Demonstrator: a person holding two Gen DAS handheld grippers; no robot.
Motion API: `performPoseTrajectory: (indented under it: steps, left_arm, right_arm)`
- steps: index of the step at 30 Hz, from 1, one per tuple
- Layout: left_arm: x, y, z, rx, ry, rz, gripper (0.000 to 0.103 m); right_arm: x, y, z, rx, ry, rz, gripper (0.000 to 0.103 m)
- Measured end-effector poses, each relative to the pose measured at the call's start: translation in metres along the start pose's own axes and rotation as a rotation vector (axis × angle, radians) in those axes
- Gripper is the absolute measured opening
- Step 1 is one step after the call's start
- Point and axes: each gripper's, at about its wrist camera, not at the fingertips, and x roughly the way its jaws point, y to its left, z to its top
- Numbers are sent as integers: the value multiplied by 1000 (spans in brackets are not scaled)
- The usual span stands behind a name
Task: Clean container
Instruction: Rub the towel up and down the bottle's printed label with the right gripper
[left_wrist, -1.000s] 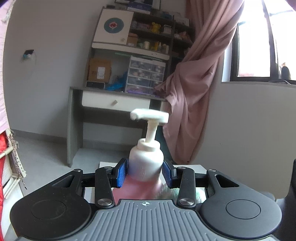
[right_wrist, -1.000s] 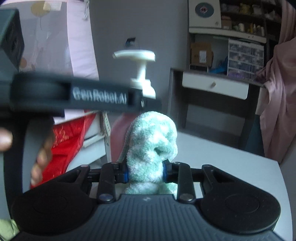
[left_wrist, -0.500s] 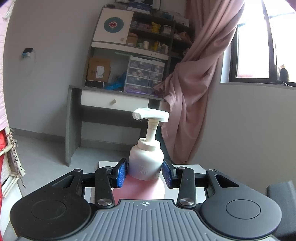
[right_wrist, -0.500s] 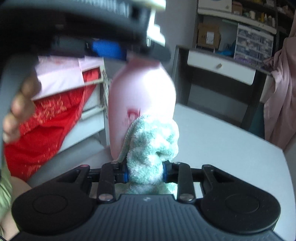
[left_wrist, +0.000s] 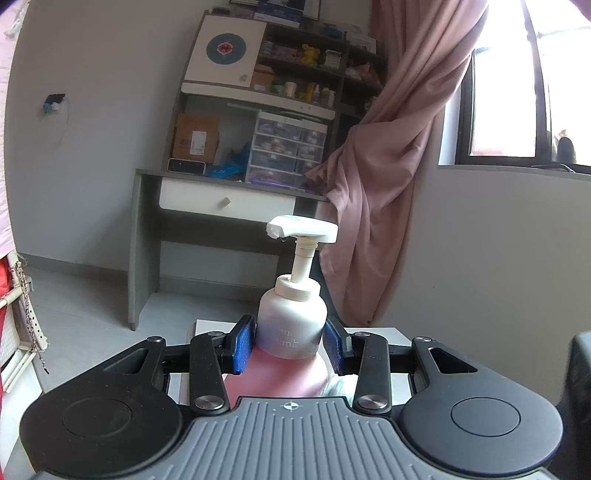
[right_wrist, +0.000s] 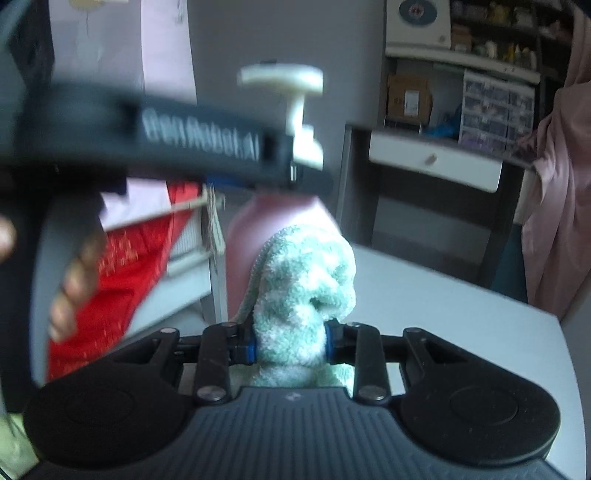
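Left wrist view: left gripper (left_wrist: 289, 345) clamped on the pump bottle (left_wrist: 291, 325) — blue pads (left_wrist: 245, 341) press both sides of the white upper body, just under the shoulder. Bottle upright, pink lower part drops below the fingers, white pump head (left_wrist: 302, 229) points left. White table (left_wrist: 207, 326) edge shows under and behind the bottle. A bit of green-white cloth (left_wrist: 338, 386) peeks low right of the pink body, blurred. Background: grey desk (left_wrist: 147, 236) with white drawer, shelf unit, pink curtain (left_wrist: 384, 177), window on the right.

Right wrist view: right gripper (right_wrist: 291, 349) pinched tight on a bunched green-white cloth (right_wrist: 303, 295) — the wad bulges up above the fingers. Cloth sits right against the front of the pink bottle (right_wrist: 243, 251); contact looks likely, though blur makes it hard to be sure. Bottle stands above the white table (right_wrist: 461, 321), near its left edge. Left gripper (right_wrist: 258, 162) crosses the upper frame, blurred, holding the bottle at its neck; the person's hand (right_wrist: 70, 280) wraps its handle at left. Red fabric (right_wrist: 122, 280) behind, left of the table.
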Motion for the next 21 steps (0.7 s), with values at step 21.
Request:
performPoseTrajectory:
  steps: [21]
  left_arm:
    - [1,6,6,-5,8,-19,41]
  right_arm:
    - [33,19,-31,-62,170,-21,31]
